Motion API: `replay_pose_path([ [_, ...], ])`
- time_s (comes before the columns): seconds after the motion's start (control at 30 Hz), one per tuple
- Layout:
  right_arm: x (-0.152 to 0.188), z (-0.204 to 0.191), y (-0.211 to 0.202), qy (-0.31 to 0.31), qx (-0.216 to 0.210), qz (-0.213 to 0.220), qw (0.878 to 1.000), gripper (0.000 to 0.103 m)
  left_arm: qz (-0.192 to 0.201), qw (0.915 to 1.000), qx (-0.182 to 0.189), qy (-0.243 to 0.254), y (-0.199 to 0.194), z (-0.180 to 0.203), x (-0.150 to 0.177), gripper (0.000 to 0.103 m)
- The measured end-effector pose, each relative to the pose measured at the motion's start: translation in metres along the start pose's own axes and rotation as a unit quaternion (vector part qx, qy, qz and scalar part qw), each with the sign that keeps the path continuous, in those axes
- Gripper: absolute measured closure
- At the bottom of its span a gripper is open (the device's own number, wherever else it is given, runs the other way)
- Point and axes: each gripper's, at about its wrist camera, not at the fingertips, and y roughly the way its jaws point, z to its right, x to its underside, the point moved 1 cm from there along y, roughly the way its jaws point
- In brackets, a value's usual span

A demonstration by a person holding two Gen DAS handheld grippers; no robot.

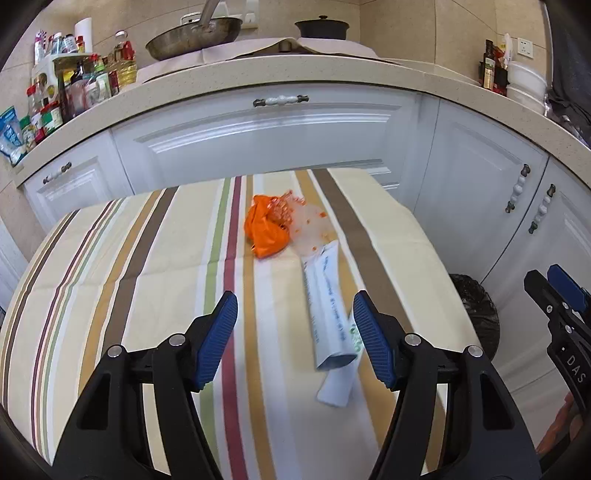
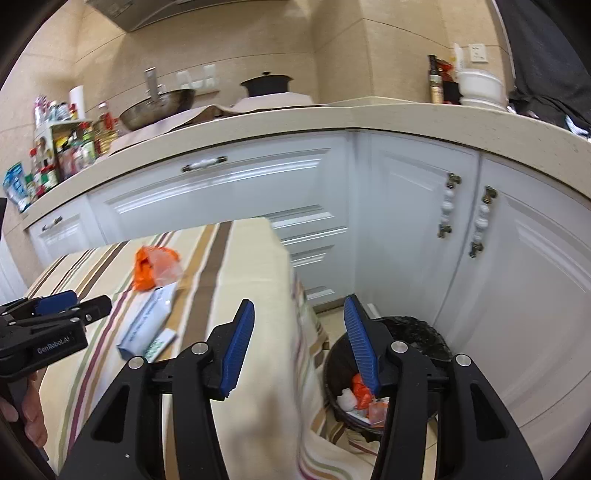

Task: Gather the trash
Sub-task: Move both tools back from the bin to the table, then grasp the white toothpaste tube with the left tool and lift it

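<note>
An orange crumpled bag (image 1: 266,230) with a clear wrapper (image 1: 312,225) beside it lies mid-table on the striped cloth (image 1: 147,266). A white tube package (image 1: 328,317) lies just nearer, with a small white carton (image 1: 336,387) under its near end. My left gripper (image 1: 295,299) hovers open above the table, the package showing past its right finger, untouched. My right gripper (image 2: 299,302) is open and holds nothing, over the table's right edge and the black-lined trash bin (image 2: 417,332). Orange and white scraps (image 2: 360,393) lie in the bin.
White cabinet doors (image 2: 406,229) stand close behind the table and bin. The counter (image 1: 295,74) above carries a wok (image 1: 192,37), a black pot (image 1: 321,27) and bottles (image 1: 74,85). A hand (image 2: 33,413) holds the left gripper (image 2: 90,301) at the left edge of the right wrist view.
</note>
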Motion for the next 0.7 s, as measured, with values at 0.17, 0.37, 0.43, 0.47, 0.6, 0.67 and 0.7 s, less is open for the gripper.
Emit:
replay_pose_path([
  [0.17, 0.005, -0.011, -0.001, -0.008, -0.004, -0.005, 1.000, 0.052, -0.005, 1.0000, 0.004, 0.001, -0.001, -0.005, 0.009, 0.040],
  [0.37, 0.006, -0.006, -0.002, -0.005, 0.004, -0.008, 1.000, 0.052, -0.011, 0.9998, 0.014, 0.011, 0.004, 0.007, 0.015, 0.040],
  [0.43, 0.007, 0.000, -0.002, 0.000, 0.008, -0.009, 1.000, 0.052, -0.013, 0.9997, 0.013, 0.017, 0.007, 0.013, 0.017, 0.040],
  [0.47, 0.008, 0.002, -0.002, 0.002, 0.009, -0.010, 1.000, 0.052, -0.016, 0.9996, 0.012, 0.019, 0.010, 0.016, 0.018, 0.040],
  [0.6, 0.012, 0.015, -0.001, 0.014, 0.014, -0.012, 1.000, 0.052, -0.025, 0.9994, 0.004, 0.024, 0.024, 0.025, 0.023, 0.040],
  [0.67, 0.013, 0.020, -0.001, 0.020, 0.015, -0.014, 1.000, 0.052, -0.031, 0.9992, 0.000, 0.023, 0.031, 0.026, 0.025, 0.040],
  [0.7, 0.014, 0.024, 0.000, 0.024, 0.015, -0.016, 0.999, 0.052, -0.034, 0.9992, -0.003, 0.023, 0.033, 0.026, 0.026, 0.040],
])
